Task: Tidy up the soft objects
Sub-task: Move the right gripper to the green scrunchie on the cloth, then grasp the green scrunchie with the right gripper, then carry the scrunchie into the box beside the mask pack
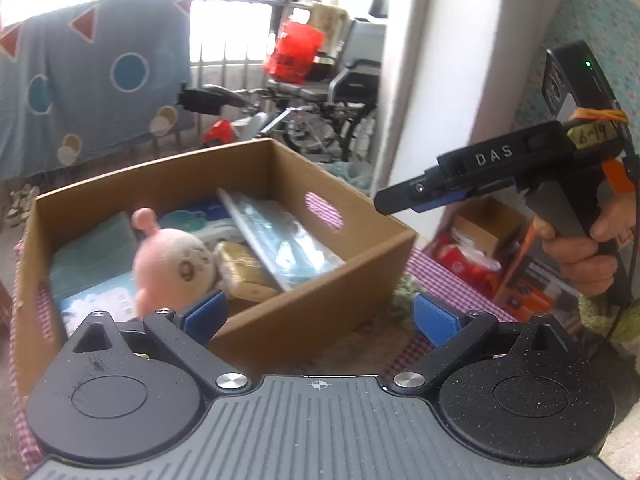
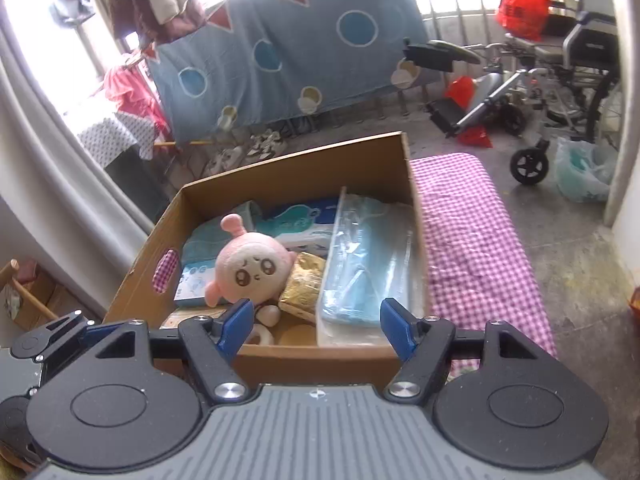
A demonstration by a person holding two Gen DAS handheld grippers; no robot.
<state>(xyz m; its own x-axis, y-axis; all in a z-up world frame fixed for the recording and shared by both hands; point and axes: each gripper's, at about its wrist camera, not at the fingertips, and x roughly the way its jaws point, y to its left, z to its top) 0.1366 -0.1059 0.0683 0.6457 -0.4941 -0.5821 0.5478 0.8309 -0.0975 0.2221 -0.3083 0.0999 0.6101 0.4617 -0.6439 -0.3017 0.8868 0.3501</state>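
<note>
Left wrist view: the left gripper (image 1: 320, 314) stands with its blue pads wide apart and nothing between them. It hangs over the near corner of the cardboard box (image 1: 320, 312), which sits on a pink checked cloth (image 1: 448, 280). The pink plush toy (image 1: 172, 264) lies inside the box, near its left wall, just beyond the left pad and not touching it. Beside the toy are a gold packet (image 1: 244, 272) and a clear bag with blue contents (image 1: 280, 240), leaning on the right wall. The right gripper (image 1: 390, 200) comes in from the right edge, above the box's right wall, held by a hand (image 1: 588, 256).

Right wrist view: the right gripper (image 2: 316, 322) is released, with its pads apart and empty, over the near wall of the box (image 2: 304, 168). The plush toy (image 2: 252, 268) lies in the middle of the box, face up, just beyond the left pad. The clear bag (image 2: 372, 264) lies along the right wall.
</note>
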